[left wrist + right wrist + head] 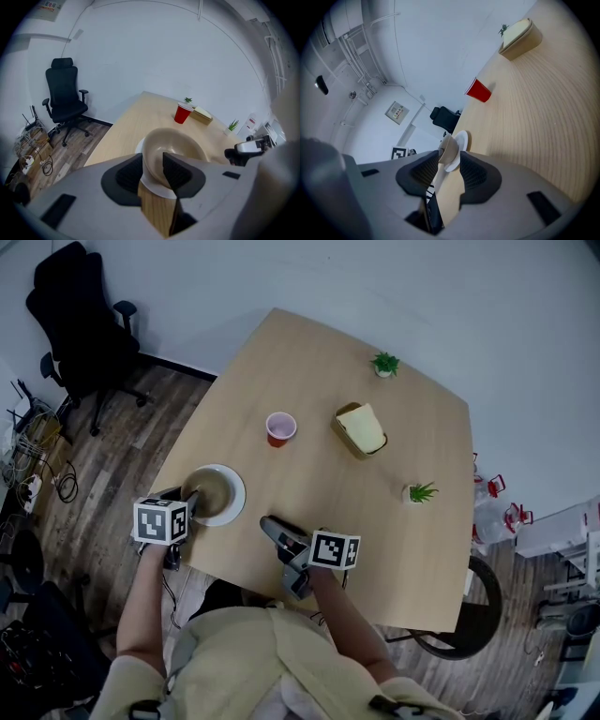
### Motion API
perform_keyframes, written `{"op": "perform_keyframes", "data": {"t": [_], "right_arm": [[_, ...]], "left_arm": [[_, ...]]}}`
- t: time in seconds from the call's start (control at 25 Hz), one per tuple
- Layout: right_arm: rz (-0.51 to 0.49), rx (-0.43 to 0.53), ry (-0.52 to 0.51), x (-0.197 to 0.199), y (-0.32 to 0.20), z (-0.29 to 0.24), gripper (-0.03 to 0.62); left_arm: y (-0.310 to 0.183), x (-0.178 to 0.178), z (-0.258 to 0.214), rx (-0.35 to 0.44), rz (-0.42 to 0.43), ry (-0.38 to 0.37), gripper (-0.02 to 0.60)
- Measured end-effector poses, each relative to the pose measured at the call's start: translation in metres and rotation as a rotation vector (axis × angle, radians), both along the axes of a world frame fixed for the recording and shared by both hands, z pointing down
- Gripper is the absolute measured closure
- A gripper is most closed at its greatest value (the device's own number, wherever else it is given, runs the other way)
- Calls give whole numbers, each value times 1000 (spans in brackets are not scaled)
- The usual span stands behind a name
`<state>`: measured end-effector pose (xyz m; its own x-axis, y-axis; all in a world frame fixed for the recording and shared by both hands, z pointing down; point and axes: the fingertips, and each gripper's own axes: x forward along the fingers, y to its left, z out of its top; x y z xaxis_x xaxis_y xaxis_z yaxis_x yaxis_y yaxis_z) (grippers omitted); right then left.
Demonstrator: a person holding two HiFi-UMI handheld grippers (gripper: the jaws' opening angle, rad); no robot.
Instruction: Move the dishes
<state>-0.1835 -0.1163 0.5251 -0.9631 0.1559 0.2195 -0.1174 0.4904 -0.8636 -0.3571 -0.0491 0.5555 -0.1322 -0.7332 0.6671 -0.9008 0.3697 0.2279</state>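
A beige bowl [211,488] sits on a white plate [235,508] near the table's left front edge. My left gripper [190,503] is down at the bowl's near side. In the left gripper view the bowl [180,143] fills the middle, standing on the plate [157,190]. The left gripper [152,161] has its jaws astride the near rim, one pad outside the wall and one inside, with a gap still showing. My right gripper [270,524] hovers open over the table's front edge, right of the plate. Nothing lies between the right gripper's [449,161] jaws; the bowl [450,150] shows beyond them.
A red cup [280,427] stands mid-table, and a wooden box [361,430] with a pale napkin is to its right. Two small potted plants [384,364] [420,492] are near the far and right edges. A black office chair [80,315] stands on the floor at the far left.
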Motion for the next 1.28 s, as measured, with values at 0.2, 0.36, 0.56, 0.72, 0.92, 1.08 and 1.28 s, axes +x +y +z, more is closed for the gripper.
{"op": "perform_keyframes", "data": {"t": [0.2, 0.36, 0.56, 0.72, 0.92, 1.08, 1.28], "right_arm": [[16, -3, 2, 5, 0, 1, 444], [29, -3, -1, 8, 0, 1, 444], [67, -11, -6, 22, -4, 0, 445], [115, -9, -16, 38, -11, -4, 447], [183, 5, -26, 61, -25, -9, 448], [232, 12, -31, 81, -32, -12, 450], [279, 21, -26, 106, -39, -13, 453]], "left_arm": [[3, 0, 4, -18, -47, 22, 484], [3, -2, 2, -4, -77, 44, 546], [-3, 3, -2, 10, -58, 60, 557], [-13, 13, -13, 45, -28, 75, 557], [-37, 35, -32, 74, 56, 61, 557], [-61, 59, -41, 77, 144, 44, 557], [-91, 98, -39, 49, 261, 38, 557]]}}
